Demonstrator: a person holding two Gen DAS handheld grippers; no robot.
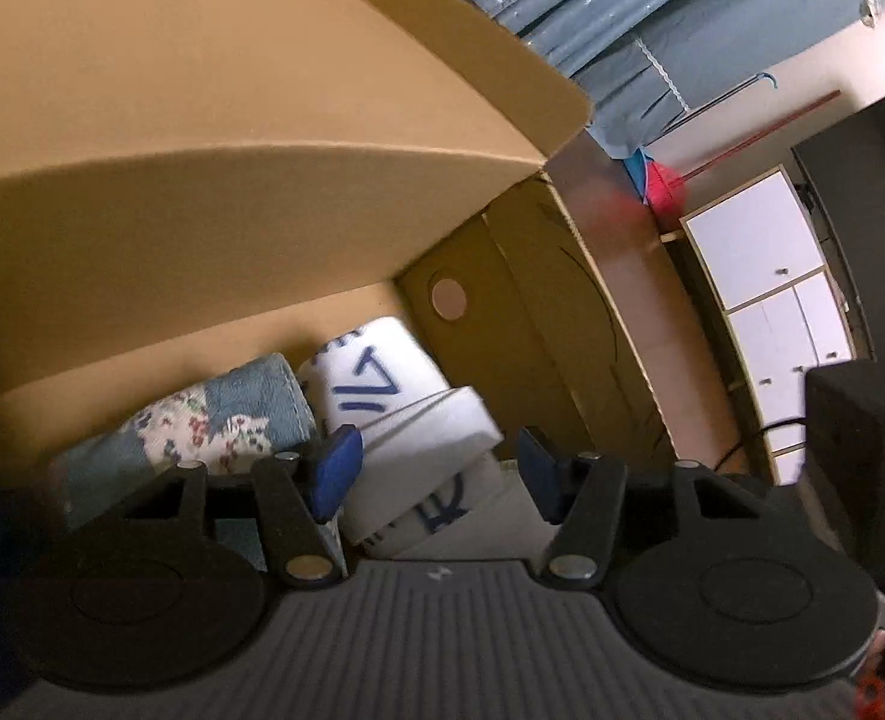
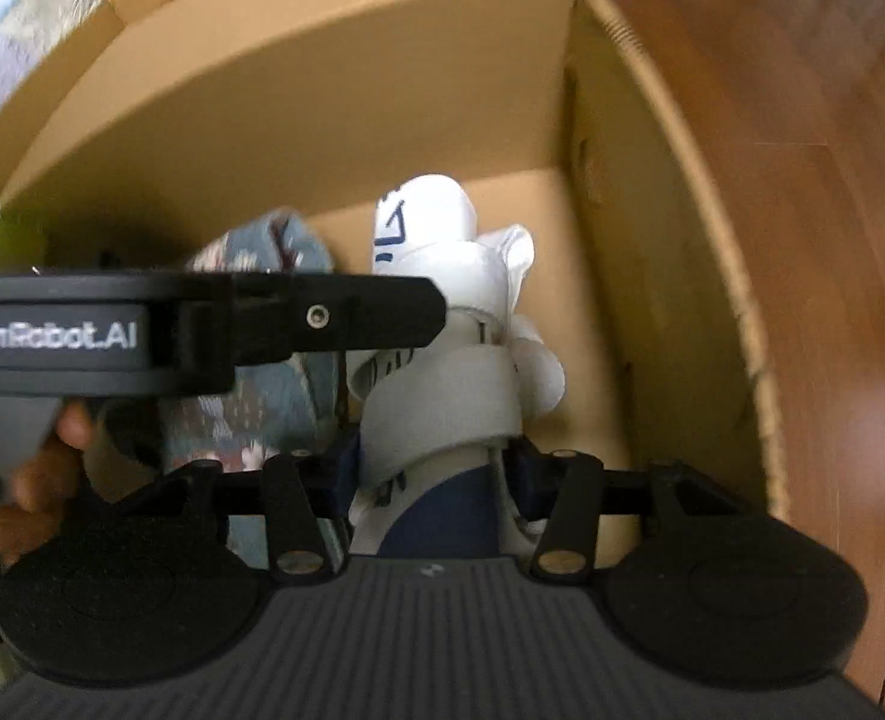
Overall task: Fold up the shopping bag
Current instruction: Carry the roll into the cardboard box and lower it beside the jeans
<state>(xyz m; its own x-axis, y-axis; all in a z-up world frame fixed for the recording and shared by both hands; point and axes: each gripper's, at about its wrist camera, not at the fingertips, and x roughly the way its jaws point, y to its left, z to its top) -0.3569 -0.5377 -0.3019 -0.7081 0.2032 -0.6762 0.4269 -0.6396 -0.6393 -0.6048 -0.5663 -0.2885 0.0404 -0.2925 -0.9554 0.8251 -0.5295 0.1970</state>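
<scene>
Bag [image 2: 442, 324] rolled white, lying in cardboard box [image 2: 622, 276] beside patterned cloth [image 2: 262, 396] | right gripper [image 2: 433, 474] half-open, pads astride bag, grip uncertain | left gripper [image 1: 433, 474] half-open, one pad touching it, likely to lift it out.

Dim, warm indoor light — both fisheye views bend hard at the edges, with soft motion blur throughout.

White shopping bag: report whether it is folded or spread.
Folded: the white shopping bag lies as a compact bundle inside the cardboard box.
</scene>
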